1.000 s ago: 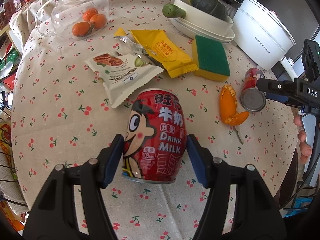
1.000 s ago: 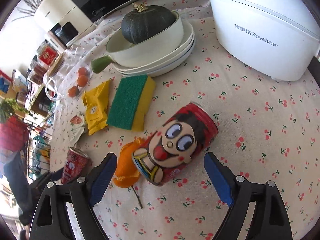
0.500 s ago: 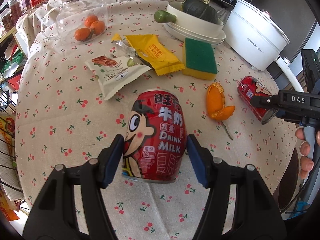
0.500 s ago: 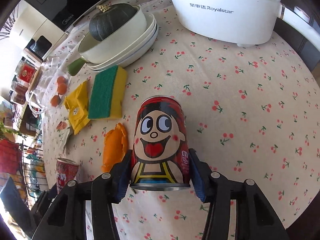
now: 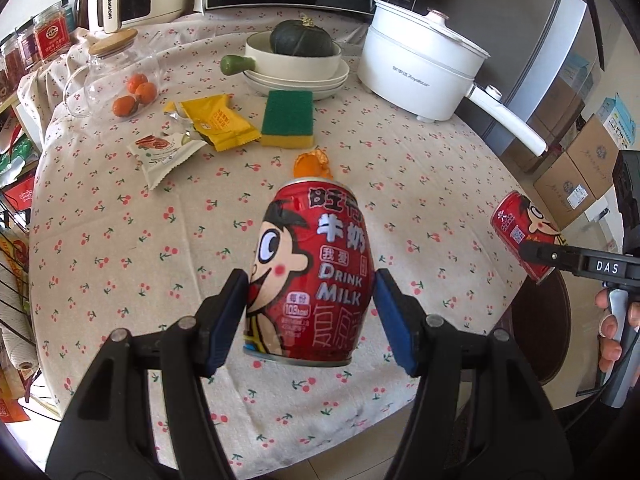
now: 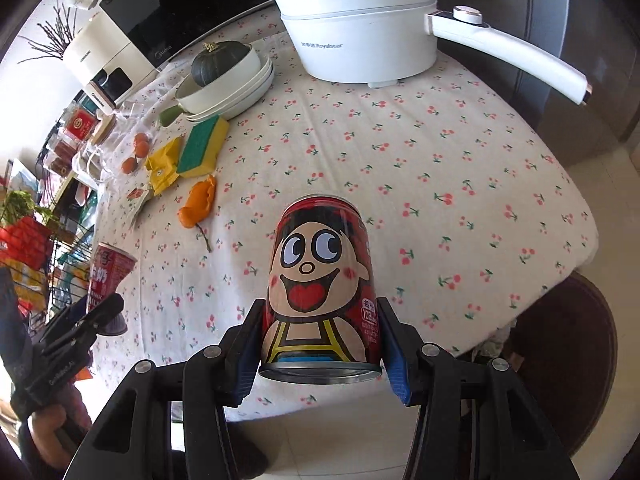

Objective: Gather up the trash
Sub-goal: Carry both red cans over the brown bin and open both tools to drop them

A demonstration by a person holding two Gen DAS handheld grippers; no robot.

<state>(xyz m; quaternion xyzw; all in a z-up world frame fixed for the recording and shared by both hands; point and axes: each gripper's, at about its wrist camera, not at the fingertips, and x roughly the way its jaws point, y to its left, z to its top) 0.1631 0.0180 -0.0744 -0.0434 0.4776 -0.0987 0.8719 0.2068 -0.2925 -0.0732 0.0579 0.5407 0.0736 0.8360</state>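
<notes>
**A:** Milk can (image 5: 310,276), red, cartoon face on it, clamped upright between the blue pads (image 5: 226,316) of the left tongs (image 5: 310,300). Gripped across its lower half, one pad pressed to each side, top end pointing away from the camera.

**B:** Resting on anything?

**A:** Looked lifted clear, hanging over the near part of the cherry-print tablecloth (image 5: 120,240).

**B:** And on the other side?

**A:** Second can (image 6: 320,288), same red kind, pinched the same way in the right tongs (image 6: 320,340). Pads tight against both sides near the metal base, smiling face turned to the camera. Held in the air at the table's edge, base out over the floor.

**B:** Visible from the left wrist too?

**A:** Yes, far right, tilted, well apart from the milk can.

**B:** Left lying on the cloth?

**A:** Orange peel (image 5: 312,164) just beyond the milk can's top. Further back, green-and-yellow sponge (image 5: 287,118), yellow wrapper (image 5: 218,126) beside it, white snack packet (image 5: 164,152) overlapped by that wrapper. Behind those, glass jar (image 5: 116,80) with small oranges inside, dark squash (image 5: 301,42) sitting in a stack of white bowls, and white electric pot (image 5: 420,68) to the right.
</notes>
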